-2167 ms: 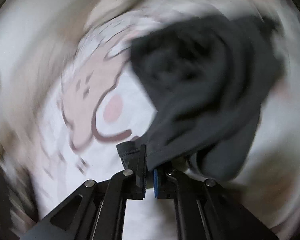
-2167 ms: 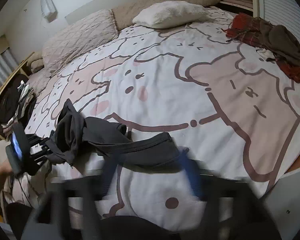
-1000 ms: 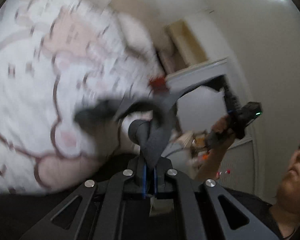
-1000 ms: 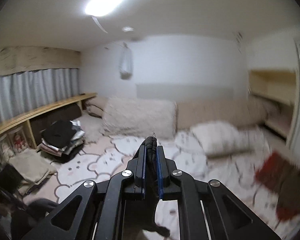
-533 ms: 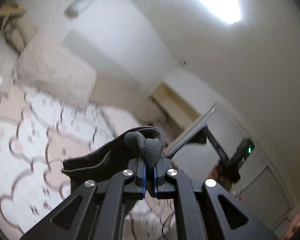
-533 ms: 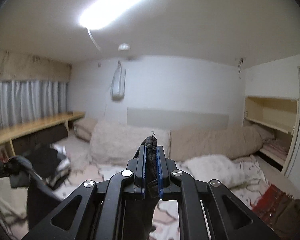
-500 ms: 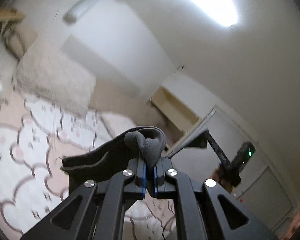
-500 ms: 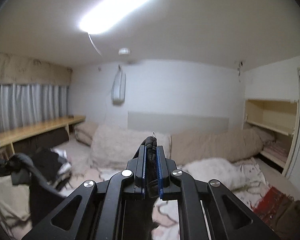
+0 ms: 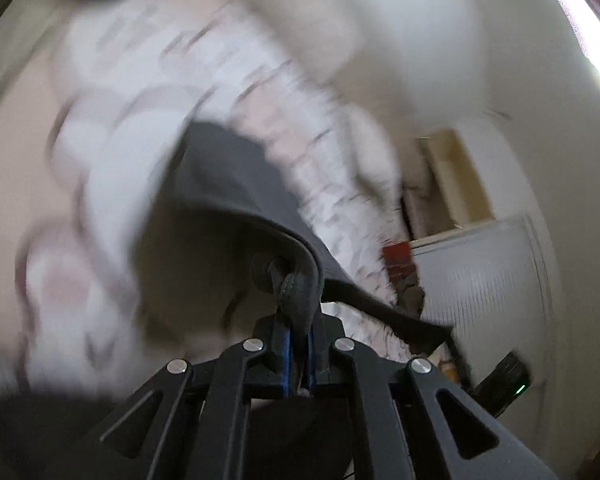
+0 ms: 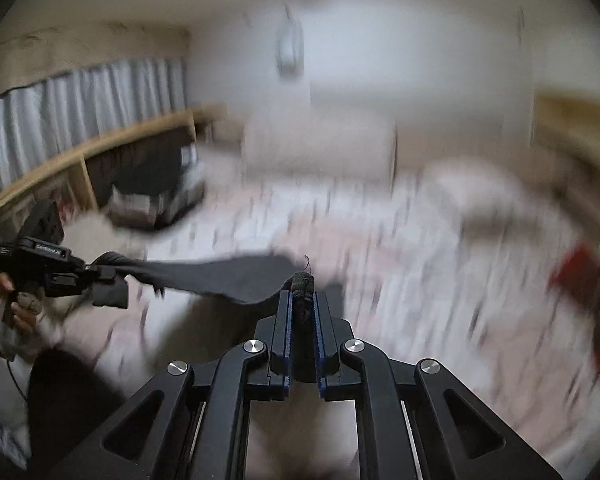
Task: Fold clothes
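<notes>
A dark grey garment (image 9: 236, 184) hangs stretched in the air between both grippers, above the bed. My left gripper (image 9: 298, 320) is shut on a bunched edge of it. My right gripper (image 10: 302, 304) is shut on another bunched edge (image 10: 302, 284). In the right wrist view the cloth (image 10: 228, 274) spans left to my left gripper (image 10: 100, 274), held in a hand. In the left wrist view the right gripper's body (image 9: 504, 380) shows at lower right. Both views are motion-blurred.
The bed with a white and pink cartoon cover (image 10: 420, 264) lies below. Red and dark clothes (image 10: 580, 280) lie at its right edge. A pile of folded clothes (image 10: 156, 196) sits by the wooden shelf (image 10: 80, 152) on the left. Pillows (image 10: 320, 148) line the far end.
Both grippers have tipped down from facing the wall and ceiling toward the bed. The garment now spreads out flat between them, over the cover.
</notes>
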Tool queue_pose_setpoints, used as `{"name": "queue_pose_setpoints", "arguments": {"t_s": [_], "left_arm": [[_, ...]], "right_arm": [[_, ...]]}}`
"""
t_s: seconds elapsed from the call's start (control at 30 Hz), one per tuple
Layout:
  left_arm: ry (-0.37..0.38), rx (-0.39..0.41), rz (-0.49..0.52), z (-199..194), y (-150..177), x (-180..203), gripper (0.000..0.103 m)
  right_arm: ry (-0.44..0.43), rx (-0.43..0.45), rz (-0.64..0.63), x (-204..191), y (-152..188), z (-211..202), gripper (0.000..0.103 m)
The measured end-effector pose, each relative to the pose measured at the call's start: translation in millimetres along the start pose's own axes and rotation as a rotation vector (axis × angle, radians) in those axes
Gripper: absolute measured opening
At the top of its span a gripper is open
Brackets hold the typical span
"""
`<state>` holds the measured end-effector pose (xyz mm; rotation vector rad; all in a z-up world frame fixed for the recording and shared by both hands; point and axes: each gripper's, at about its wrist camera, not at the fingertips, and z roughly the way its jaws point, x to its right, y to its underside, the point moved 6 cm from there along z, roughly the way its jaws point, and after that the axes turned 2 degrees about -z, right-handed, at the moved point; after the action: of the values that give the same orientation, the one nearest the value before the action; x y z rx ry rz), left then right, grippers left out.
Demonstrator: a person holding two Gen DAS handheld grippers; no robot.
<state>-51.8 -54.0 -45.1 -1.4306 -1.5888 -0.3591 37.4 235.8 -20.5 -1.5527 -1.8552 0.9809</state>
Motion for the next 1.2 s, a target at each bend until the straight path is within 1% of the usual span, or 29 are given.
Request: {"name": "queue_pose_setpoints", "arguments": {"t_s": [0.1, 0.17, 0.23, 0.33, 0.37, 0.4, 0.43, 0.47, 0.5, 0.53, 0.57, 0.6, 0.63, 0.67, 0.73, 0.8, 0.83, 0.9, 0.97, 1.0, 1.03, 1.07, 1.1, 1.13, 1.2], "left_arm": [[-0.051, -0.045, -0.058, 9.7, 29.4, -25.9, 0.005], [-0.085, -0.075, -0.096, 16.0, 49.1, -43.0, 0.005], [-0.119, -0.105, -0.135, 22.2, 68.9, -60.1, 0.005], [-0.171, -0.149, -0.192, 31.3, 98.6, -85.5, 0.005], [-0.189, -0.162, -0.199, 33.4, 105.3, -89.4, 0.005], [-0.209, -0.173, -0.191, 34.5, 108.4, -88.4, 0.005], [-0.227, -0.181, -0.185, 35.6, 110.7, -87.4, 0.010], [-0.243, -0.188, -0.180, 36.8, 112.0, -86.3, 0.026], [-0.259, -0.195, -0.176, 38.0, 113.3, -85.2, 0.038], [-0.267, -0.197, -0.171, 38.4, 113.2, -83.1, 0.055], [-0.276, -0.194, -0.158, 36.3, 111.0, -79.4, 0.060], [-0.296, -0.193, -0.137, 32.4, 108.1, -75.0, 0.062], [-0.314, -0.191, -0.114, 27.5, 105.8, -70.6, 0.066], [-0.327, -0.186, -0.079, 20.7, 101.3, -64.8, 0.069], [-0.352, -0.162, 0.013, 11.1, 84.7, -51.3, 0.072], [-0.397, -0.127, 0.104, 3.2, 64.0, -40.8, 0.074], [-0.428, -0.110, 0.142, -1.2, 49.7, -38.1, 0.076], [-0.472, -0.074, 0.187, -6.0, 24.7, -37.9, 0.076], [-0.489, -0.038, 0.228, -2.5, -1.0, -41.7, 0.076], [-0.508, -0.021, 0.243, 5.6, -15.1, -44.9, 0.076], [-0.520, -0.009, 0.257, 14.3, -28.3, -48.3, 0.073], [-0.520, -0.003, 0.266, 24.1, -39.9, -52.5, 0.073], [-0.517, 0.002, 0.272, 34.3, -50.9, -57.4, 0.072], [-0.512, 0.006, 0.277, 46.1, -61.4, -61.7, 0.068], [-0.514, 0.013, 0.275, 72.8, -79.5, -71.8, 0.065]], "right_arm": [[0.008, -0.144, 0.054, -2.6, 49.4, 19.8, 0.010], [-0.013, -0.207, 0.114, -1.6, 69.4, 26.9, 0.010], [-0.021, -0.224, 0.138, -1.1, 77.5, 28.9, 0.010], [-0.051, -0.253, 0.108, -10.1, 79.7, 36.2, 0.010], [-0.061, -0.263, 0.098, -13.1, 80.4, 38.6, 0.010], [-0.071, -0.299, 0.081, -17.8, 86.0, 43.0, 0.010], [-0.082, -0.336, 0.064, -22.4, 91.6, 47.4, 0.010], [-0.083, -0.381, 0.054, -26.3, 102.1, 53.7, 0.010], [-0.080, -0.413, 0.052, -29.1, 109.8, 58.5, 0.010], [-0.087, -0.437, 0.053, -32.0, 116.5, 62.0, 0.010], [-0.096, -0.448, 0.052, -34.3, 118.9, 63.4, 0.015], [-0.106, -0.459, 0.051, -36.6, 121.3, 64.7, 0.034], [-0.103, -0.456, 0.047, -37.0, 121.6, 63.4, 0.048], [-0.096, -0.443, 0.041, -37.0, 118.0, 59.7, 0.069], [-0.107, -0.410, 0.025, -35.9, 106.7, 51.6, 0.069], [-0.149, -0.379, 0.026, -28.0, 87.0, 45.5, 0.069], [-0.174, -0.344, 0.047, -20.4, 72.8, 42.7, 0.069], [-0.235, -0.261, 0.131, 6.1, 36.4, 41.3, 0.069], [-0.235, -0.184, 0.197, 34.1, 5.1, 50.9, 0.067], [-0.231, -0.176, 0.231, 45.7, -4.3, 66.2, 0.057], [-0.227, -0.168, 0.265, 57.3, -13.6, 81.8, 0.052], [-0.223, -0.160, 0.299, 69.0, -22.9, 97.4, 0.042], [-0.218, -0.151, 0.333, 80.6, -32.2, 112.9, 0.036], [-0.209, -0.165, 0.359, 87.6, -35.8, 134.1, 0.036], [-0.187, -0.198, 0.399, 99.0, -39.1, 175.4, 0.036]]}}
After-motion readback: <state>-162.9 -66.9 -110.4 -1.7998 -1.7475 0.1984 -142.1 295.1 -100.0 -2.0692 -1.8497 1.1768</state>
